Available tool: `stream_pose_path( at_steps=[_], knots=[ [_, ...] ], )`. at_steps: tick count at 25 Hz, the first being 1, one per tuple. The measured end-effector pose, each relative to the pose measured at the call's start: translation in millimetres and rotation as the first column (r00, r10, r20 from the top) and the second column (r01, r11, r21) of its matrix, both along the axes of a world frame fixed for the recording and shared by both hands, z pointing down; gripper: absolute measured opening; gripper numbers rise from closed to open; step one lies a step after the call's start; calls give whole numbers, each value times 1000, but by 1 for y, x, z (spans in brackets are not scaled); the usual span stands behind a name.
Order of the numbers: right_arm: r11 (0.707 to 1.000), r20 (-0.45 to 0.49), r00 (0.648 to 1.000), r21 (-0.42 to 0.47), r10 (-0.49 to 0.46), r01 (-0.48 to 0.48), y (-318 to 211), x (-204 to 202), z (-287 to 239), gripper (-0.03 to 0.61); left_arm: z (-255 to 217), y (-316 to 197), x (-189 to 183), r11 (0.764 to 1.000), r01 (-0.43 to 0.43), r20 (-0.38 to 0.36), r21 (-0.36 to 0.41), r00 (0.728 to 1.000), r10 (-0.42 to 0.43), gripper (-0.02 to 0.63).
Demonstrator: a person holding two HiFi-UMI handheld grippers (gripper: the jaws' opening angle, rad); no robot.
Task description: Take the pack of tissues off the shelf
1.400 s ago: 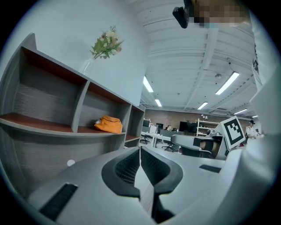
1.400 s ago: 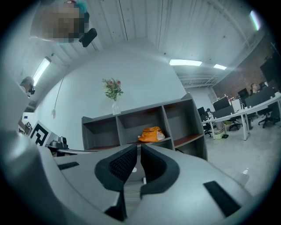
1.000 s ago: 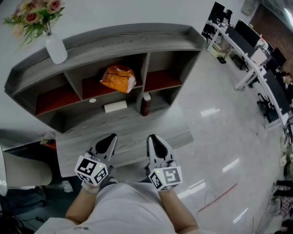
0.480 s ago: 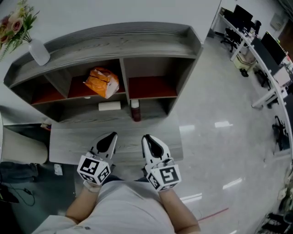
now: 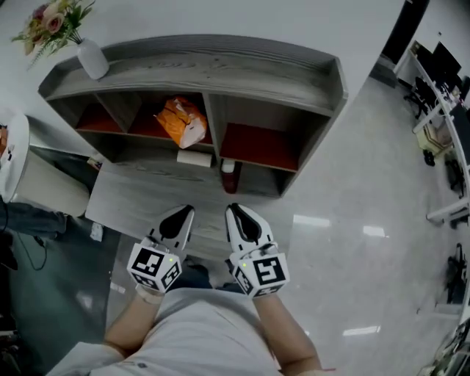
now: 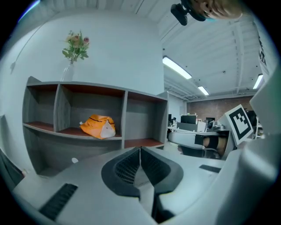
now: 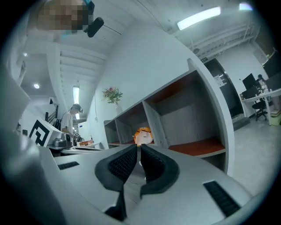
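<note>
From my seat the head view has swung since a second ago. The shelf (image 5: 220, 70) now sits across the top centre and tips down toward 3 o'clock, where before it tipped the other way. The vase (image 5: 92, 59) of flowers (image 5: 55, 20) has stayed on the shelf's top board, at 10 o'clock in the frame. The office desks (image 5: 440, 81) have slid out to the edge at 2 o'clock, and a white chair (image 5: 18, 158) has come in at 9 o'clock.

The pack of tissues (image 5: 194, 157) has not shifted on the shelf. It lies flat on the grey lower board, with the orange bag (image 5: 182, 121) at its 12 o'clock in the middle compartment. The dark bottle (image 5: 229, 176) stands just beside it at 4 o'clock.

Both tongs hold the same spot as before, side by side low in the frame, above the grey table (image 5: 136, 198). The left gripper (image 5: 185, 210) points at 12 o'clock toward the pack and is well apart from it. In its own view the left gripper (image 6: 140, 148) has its jaws pressed together with nothing between them. The right gripper (image 5: 233, 208) sits at its 3 o'clock. In its own view the right gripper (image 7: 138, 147) is also closed and empty, with the orange bag (image 7: 143, 135) in line beyond its tips.
</note>
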State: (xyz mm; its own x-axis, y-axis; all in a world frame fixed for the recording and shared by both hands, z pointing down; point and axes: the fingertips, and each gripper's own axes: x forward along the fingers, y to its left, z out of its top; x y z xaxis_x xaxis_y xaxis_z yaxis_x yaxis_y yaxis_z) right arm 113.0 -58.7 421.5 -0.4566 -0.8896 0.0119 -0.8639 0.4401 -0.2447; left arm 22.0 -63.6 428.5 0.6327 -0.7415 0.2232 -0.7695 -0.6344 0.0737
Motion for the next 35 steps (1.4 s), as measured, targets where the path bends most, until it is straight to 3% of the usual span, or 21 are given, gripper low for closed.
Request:
stream_pose_path(
  at_steps=[7,13,21,31,35],
  knots=[
    [997,0,997,0,-79,79,-30,-18,-12,38,-14,-25,-25,990,138,21,20,990,-139,18],
    [996,-15,996,0,-90,90,-66,-29,-19,38,-18,-71,-40,979,199,40,44,979,-201,20],
    [996,-34,995,-6,-92,92,-100,-37,-20,38,-15,-134,-39,976,203,69,76,976,-208,28],
    [998,-51,997,-26,-65,64,-125,-38,-14,38,9,-187,-32,979,196,115,48,973,-200,123],
    [998,-56,997,-38,-52,49,-130,-36,-9,38,18,-202,-35,978,207,123,34,970,-210,127]
  ],
)
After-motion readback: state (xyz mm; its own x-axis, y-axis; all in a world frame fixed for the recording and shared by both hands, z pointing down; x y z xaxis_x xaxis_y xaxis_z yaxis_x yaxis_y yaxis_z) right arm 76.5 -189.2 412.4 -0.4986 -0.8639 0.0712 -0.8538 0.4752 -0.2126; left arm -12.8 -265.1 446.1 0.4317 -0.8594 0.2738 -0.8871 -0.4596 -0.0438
